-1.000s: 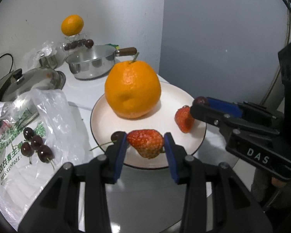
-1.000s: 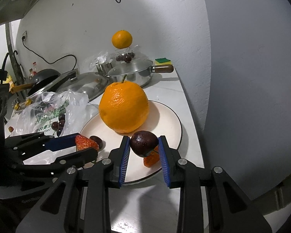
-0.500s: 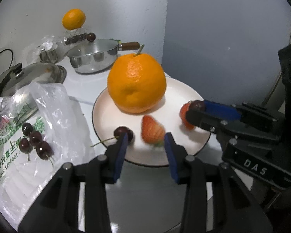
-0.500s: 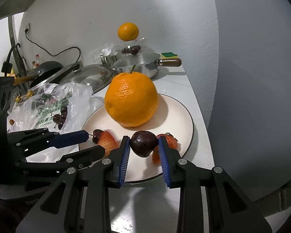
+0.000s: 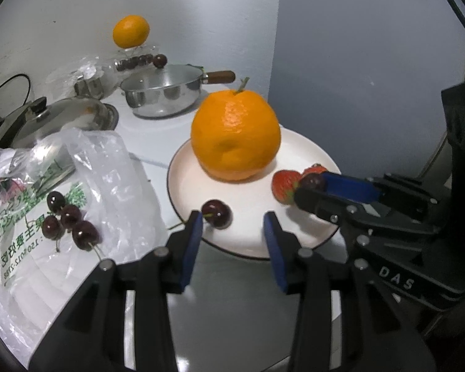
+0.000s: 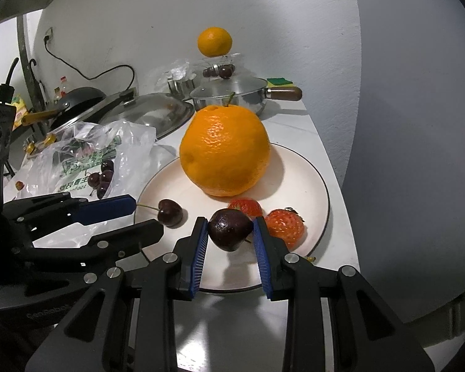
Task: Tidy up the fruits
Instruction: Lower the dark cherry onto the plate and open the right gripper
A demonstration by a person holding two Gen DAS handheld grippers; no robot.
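Left wrist view: the left gripper point(image 5: 232, 226) has its jaws apart with nothing between them; they have just been opening. A loose cherry point(image 5: 217, 214) lies on the plate point(image 5: 183, 161) just beside the left pad, whether touching I cannot tell. The big orange point(image 5: 235, 135) sits at the plate's far side, a strawberry point(image 5: 282, 185) to its right. The right gripper point(image 5: 310, 186) reaches in from the right, clamped on a dark cherry point(image 5: 311, 181). More cherries point(image 5: 69, 218) rest on a plastic bag point(image 5: 108, 167).

Right wrist view: the right gripper point(image 6: 231, 232) pinches the dark cherry point(image 6: 229, 229) between both blue pads, above the plate point(image 6: 313, 186). Two strawberries point(image 6: 285, 228) lie just behind it. The left gripper point(image 6: 139, 217) stands spread beside the loose cherry point(image 6: 170, 213).
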